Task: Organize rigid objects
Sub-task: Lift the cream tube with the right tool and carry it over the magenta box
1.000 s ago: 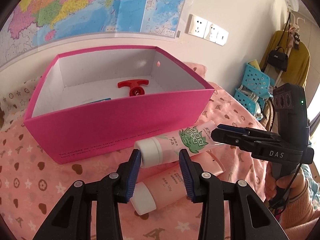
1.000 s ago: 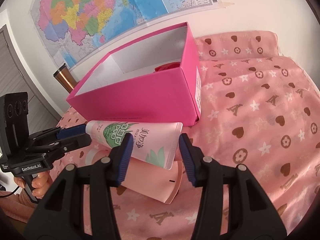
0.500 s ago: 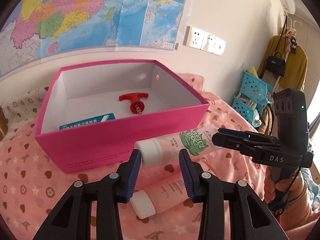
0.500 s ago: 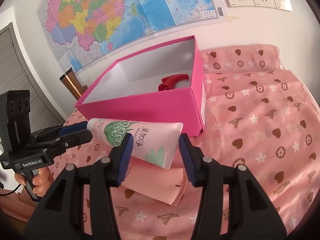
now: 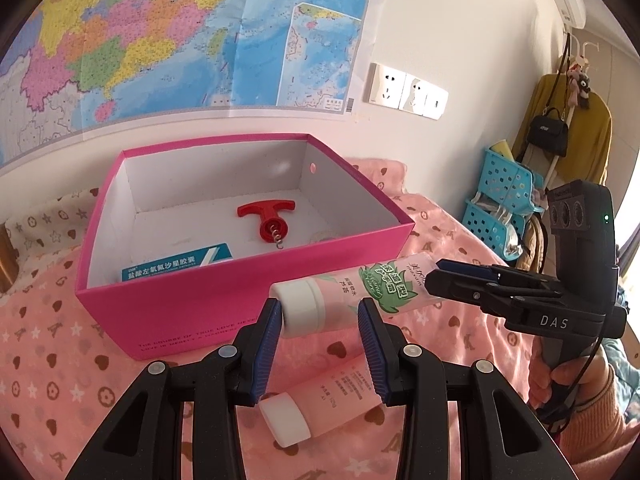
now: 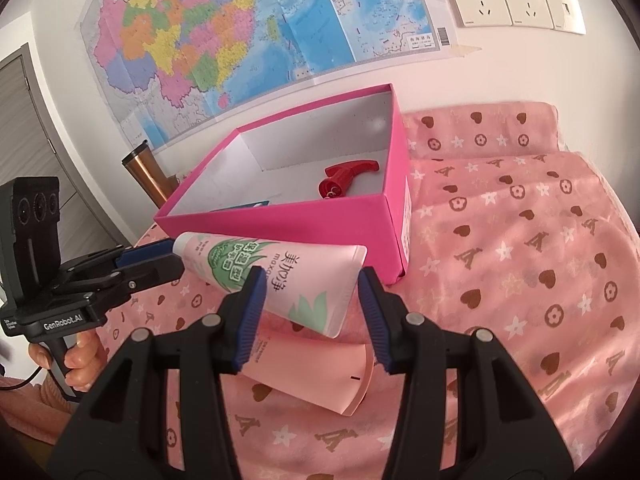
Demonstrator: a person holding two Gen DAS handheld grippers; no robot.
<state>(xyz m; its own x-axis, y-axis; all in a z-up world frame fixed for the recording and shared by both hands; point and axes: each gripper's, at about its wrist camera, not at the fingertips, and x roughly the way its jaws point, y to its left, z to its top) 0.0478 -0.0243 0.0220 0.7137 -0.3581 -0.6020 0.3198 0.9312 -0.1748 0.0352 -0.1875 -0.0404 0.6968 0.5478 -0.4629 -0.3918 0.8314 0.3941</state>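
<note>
Holding the pink aloe-print plastic tube (image 5: 352,288) level before the open pink cardboard box (image 5: 224,312).
My left tongs (image 5: 318,316) are clenching its white cap; my right tongs (image 6: 310,292) are gripping its flat crimped tail, long axis running between them.

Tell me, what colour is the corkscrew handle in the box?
Red. The corkscrew shows best in the left wrist view.

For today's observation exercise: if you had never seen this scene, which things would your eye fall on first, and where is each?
First, the pink tube with green leaf print, held level in mid-air in front of the box, the left gripper at its white cap and the right gripper at its flat end. Behind it stands the open magenta box, a red corkscrew on its white floor. A second pink tube lies on the heart-patterned cloth below.
</note>
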